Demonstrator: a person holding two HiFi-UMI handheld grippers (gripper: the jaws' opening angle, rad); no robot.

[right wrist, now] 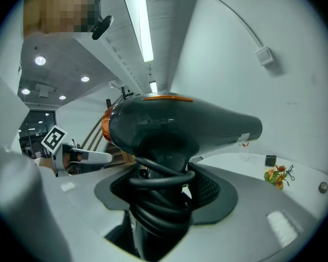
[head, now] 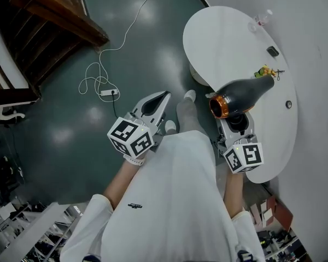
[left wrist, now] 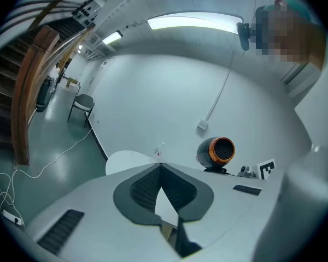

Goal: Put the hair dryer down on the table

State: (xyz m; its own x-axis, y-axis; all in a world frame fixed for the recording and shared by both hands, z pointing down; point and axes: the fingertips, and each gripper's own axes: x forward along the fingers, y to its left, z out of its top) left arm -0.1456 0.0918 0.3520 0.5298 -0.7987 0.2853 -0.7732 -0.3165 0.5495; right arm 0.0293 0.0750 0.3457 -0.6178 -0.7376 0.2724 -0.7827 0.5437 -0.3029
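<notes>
My right gripper [head: 236, 125] clamps the hair dryer [head: 243, 94] by its cord-wrapped handle [right wrist: 161, 212] above the near edge of the white table [head: 224, 37], my left gripper [head: 157, 103] closed on nothing; released this near the rim, the top-heavy dryer could topple to the floor [head: 71, 119]

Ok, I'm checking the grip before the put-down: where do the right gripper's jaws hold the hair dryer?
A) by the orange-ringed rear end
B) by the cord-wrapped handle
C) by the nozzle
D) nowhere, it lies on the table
B: in the right gripper view, the right gripper is closed round the hair dryer at its cord-wrapped handle, with the barrel crosswise above the jaws.
</notes>
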